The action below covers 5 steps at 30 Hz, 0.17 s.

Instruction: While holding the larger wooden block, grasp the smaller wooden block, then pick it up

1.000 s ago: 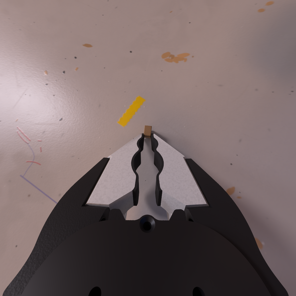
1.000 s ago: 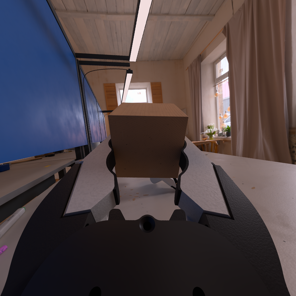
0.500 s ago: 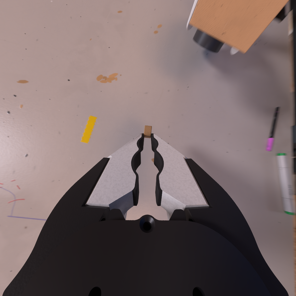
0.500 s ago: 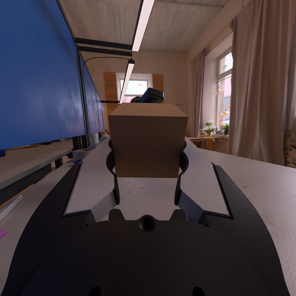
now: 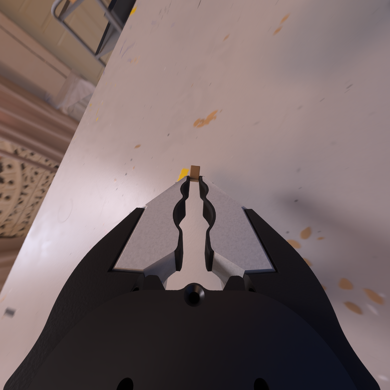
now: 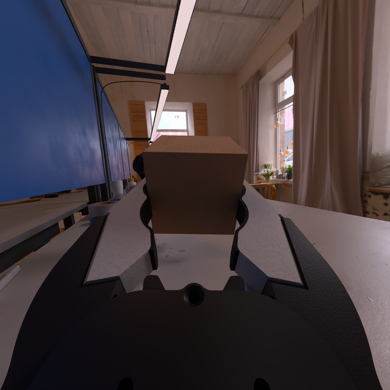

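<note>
My left gripper (image 5: 194, 179) is shut on the smaller wooden block (image 5: 194, 172), a tiny tan cube pinched at its fingertips, held above the pale speckled table (image 5: 263, 105). My right gripper (image 6: 195, 187) is shut on the larger wooden block (image 6: 195, 185), a big brown cube clamped between its white fingers (image 6: 124, 228), held clear above the table (image 6: 316, 232). A dark part of the left gripper (image 6: 138, 164) peeks out beside the large block's left edge.
A yellow tape strip (image 5: 182, 173) lies on the table behind the small block. The table's left edge (image 5: 69, 156) runs diagonally, with floor and a metal frame (image 5: 84, 27) beyond. A marker (image 6: 8, 276), a tape roll (image 6: 101, 206) and blue panels (image 6: 42, 105) stand left of the right gripper.
The left gripper has swung and tilted with the small block, so the table's left edge and floor came into view and the right gripper left it. The right gripper keeps its hold, drifting slightly.
</note>
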Available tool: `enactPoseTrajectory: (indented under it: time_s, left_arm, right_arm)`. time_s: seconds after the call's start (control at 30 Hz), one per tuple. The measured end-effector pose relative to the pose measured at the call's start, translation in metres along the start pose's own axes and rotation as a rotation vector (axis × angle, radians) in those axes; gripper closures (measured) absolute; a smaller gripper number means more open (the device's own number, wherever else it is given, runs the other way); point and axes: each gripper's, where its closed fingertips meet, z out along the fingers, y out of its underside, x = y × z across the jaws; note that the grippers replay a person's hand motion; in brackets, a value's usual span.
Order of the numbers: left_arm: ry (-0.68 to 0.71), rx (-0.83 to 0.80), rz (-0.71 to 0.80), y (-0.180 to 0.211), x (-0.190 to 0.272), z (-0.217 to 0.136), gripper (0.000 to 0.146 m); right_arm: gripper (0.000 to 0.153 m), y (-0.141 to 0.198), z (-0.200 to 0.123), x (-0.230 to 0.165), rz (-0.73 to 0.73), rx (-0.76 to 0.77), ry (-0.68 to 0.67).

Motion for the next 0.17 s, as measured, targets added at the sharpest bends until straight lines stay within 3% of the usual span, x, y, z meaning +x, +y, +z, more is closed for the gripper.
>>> enactPoseTrajectory:
  time_s: [0.17]
  left_arm:
    - [-0.031, -0.129, -0.008, 0.032, -0.008, 0.013, 0.138]
  right_arm:
    - [0.071, 0.0, 0.0, 0.0, 0.0, 0.001, 0.001]
